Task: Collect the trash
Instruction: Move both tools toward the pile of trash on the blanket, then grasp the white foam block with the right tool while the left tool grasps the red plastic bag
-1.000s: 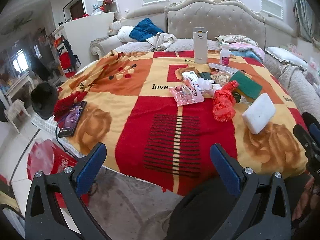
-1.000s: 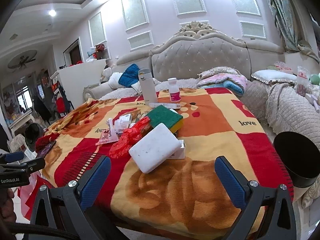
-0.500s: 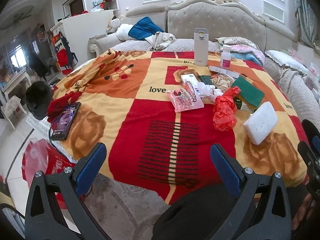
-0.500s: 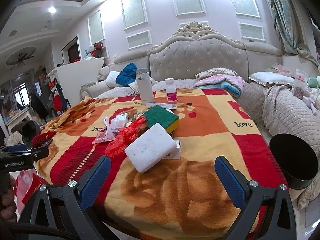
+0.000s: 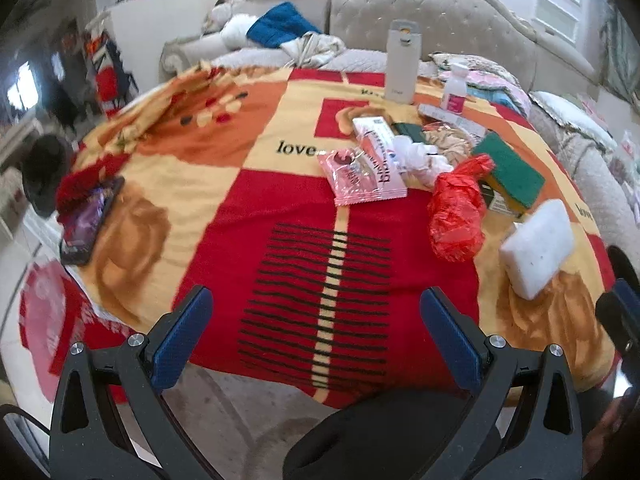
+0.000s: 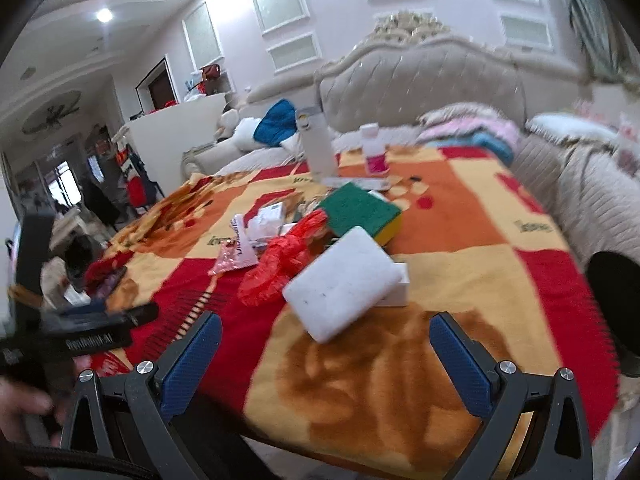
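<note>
Both my left fingers [image 5: 316, 320] and right fingers [image 6: 326, 348] are wide open, holding nothing. On the blanket [image 5: 280, 208] lies trash: a red bag [image 5: 456, 216] and pink wrapper [image 5: 360, 176]. I might grab the white sponge [image 6: 344, 284] by mistake, since it sits right against the bag, nearest my right fingers.

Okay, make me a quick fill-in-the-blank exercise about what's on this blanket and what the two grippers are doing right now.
1. Both the left gripper and the right gripper have their jaws ____.
2. The crumpled plastic bag is coloured ____.
3. The white sponge leans on a small white ____.
4. The top face of the yellow sponge is ____.

Missing words: open; red; box; green
</note>
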{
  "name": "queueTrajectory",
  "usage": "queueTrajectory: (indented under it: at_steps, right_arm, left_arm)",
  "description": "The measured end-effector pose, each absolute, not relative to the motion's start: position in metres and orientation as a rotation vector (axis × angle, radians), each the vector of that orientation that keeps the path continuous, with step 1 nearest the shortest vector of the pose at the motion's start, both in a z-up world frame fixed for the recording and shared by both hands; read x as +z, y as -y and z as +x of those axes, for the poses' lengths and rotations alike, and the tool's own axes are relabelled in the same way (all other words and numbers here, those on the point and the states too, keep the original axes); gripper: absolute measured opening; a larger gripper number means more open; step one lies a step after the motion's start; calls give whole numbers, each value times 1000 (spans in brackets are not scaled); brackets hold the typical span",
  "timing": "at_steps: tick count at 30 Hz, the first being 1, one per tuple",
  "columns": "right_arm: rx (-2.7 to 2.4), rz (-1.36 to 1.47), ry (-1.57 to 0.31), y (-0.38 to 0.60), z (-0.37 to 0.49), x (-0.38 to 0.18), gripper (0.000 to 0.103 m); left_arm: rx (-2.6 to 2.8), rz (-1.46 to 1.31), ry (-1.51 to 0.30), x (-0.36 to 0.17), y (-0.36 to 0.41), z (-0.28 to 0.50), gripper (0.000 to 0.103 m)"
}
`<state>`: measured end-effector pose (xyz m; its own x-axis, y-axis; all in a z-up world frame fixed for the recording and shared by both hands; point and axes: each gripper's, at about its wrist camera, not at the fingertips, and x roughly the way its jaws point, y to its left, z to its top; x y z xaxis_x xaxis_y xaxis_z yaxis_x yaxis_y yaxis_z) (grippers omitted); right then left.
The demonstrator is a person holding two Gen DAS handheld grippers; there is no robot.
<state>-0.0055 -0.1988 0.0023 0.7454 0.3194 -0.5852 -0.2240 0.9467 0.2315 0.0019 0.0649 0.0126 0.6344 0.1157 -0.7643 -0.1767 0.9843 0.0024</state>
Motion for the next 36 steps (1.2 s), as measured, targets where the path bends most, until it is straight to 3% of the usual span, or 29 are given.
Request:
queueTrajectory:
  at_steps: [6, 9, 13, 16, 23, 29, 32, 33, 34, 36]
  right_arm:
    - [320, 344, -835, 195, 56, -31, 102]
    - [277, 424, -892, 194, 76, -51, 97]
    - [258, 421, -905, 188, 84, -61, 69]
    - [246, 406, -874, 187, 79, -60, 63]
    - [307, 345, -760, 196, 49, -32, 62]
    - [266, 247, -748, 235, 41, -8, 62]
    - [260, 146, -747, 257, 46, 6, 63]
    - [259, 129, -743, 263, 47, 8, 64]
    - [251, 112, -738, 273, 49, 11, 64]
    - [228, 113, -736, 289, 52, 12, 64]
  left_arm:
    - [215, -67, -901, 0, -67, 6, 103]
    - [225, -63, -891, 0, -67, 5, 103]
    - [223, -58, -914, -4, -69, 10, 103]
    - [216, -65, -925, -6, -72, 12, 103]
    - [-28, 46, -918, 9, -43, 60, 103]
    - [-226, 109, -1024, -6, 8, 113, 103]
    - [-268, 59, -1077, -14, 22, 131, 82]
    - [-275, 40, -1101, -19, 25, 138, 71]
    - [-273, 34, -1118, -23, 27, 142, 49]
    - [-221, 26, -1172, -36, 28, 148, 33]
